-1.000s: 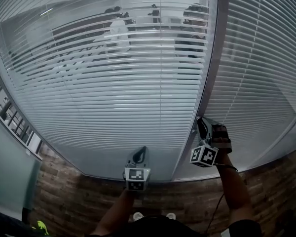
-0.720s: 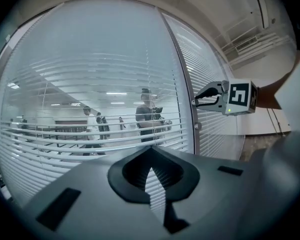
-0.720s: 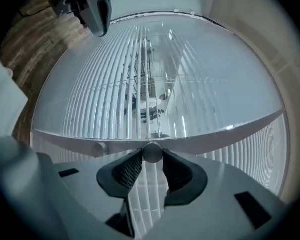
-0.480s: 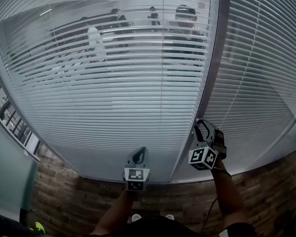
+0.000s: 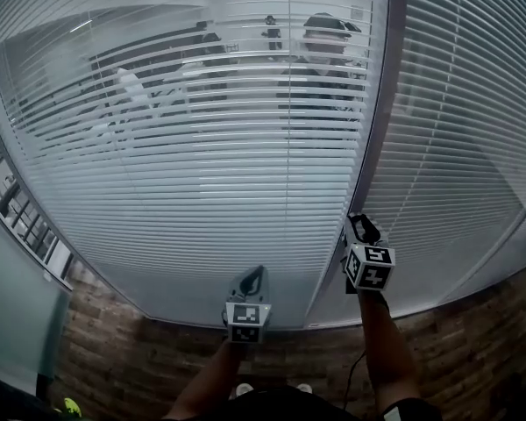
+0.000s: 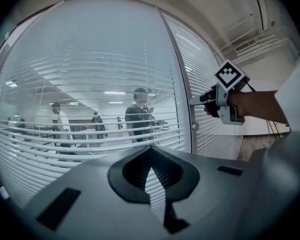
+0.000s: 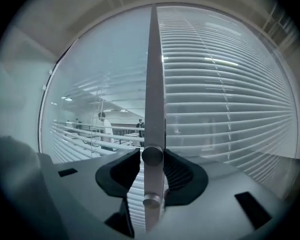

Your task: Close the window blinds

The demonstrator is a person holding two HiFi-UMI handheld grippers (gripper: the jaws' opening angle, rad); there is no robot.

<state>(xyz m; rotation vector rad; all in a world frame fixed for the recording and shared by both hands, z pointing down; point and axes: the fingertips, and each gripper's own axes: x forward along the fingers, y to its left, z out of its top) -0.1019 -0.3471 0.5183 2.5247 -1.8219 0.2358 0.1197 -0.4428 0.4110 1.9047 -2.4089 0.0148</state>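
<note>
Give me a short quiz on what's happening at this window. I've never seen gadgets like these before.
1. True or false: the blinds are fully shut, so nothing behind them shows.
2. What sits between the jaws of the right gripper?
3. The left gripper: A) grips a slat B) turns a handle C) holds nothing.

Key
1. False: the slats stand open and people show through.
2. A round knob on the upright post beside the blinds. The jaws have just been opening, and whether they press on the knob can't be told.
3. C: its jaws are together with nothing between them.
</note>
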